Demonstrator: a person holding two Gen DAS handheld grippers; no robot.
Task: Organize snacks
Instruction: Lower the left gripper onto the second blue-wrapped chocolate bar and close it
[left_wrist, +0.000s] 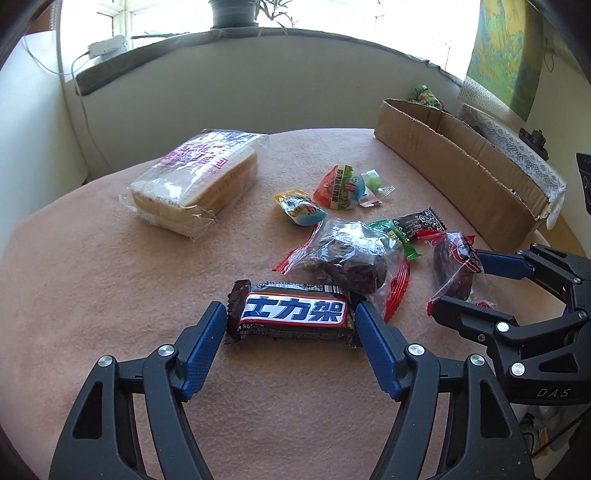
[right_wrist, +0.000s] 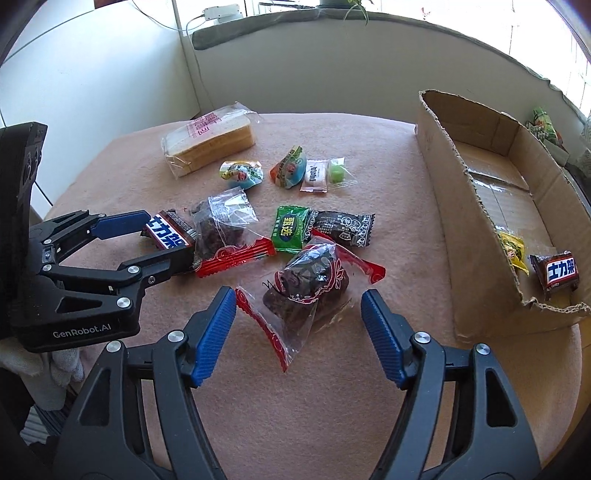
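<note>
A: What are the left tongs (left_wrist: 291, 314) doing?

B: Their ribbed blue pads are standing released on either side of a glossy brown chocolate bar with a white-and-blue label (left_wrist: 293, 314). It is lying flat on the counter (left_wrist: 92, 288), which is wearing a fuzzy pink cloth. I cannot tell whether the pads are touching the crimped wrapper ends.

A: And the right tongs (right_wrist: 298, 301)?

B: Released too, straddling a crinkly clear bag with red sealed edges and dark lumpy pieces inside (right_wrist: 306, 291), without pressing on it.

A: Where are the other snacks sitting?

B: A second clear red-edged bag (right_wrist: 221, 229) is lying just beside the bar. Beyond them a small green sachet (right_wrist: 290, 229) and a black sachet (right_wrist: 343, 225) are touching. Farther back, a soft loaf of sliced bread in clear film (right_wrist: 210, 142) is resting apart.

A: And the box?

B: The shallow corrugated cardboard box with torn edges (right_wrist: 476, 236) is sitting at the right, holding another chocolate bar (right_wrist: 557, 273) and a yellow packet (right_wrist: 513, 251).
</note>
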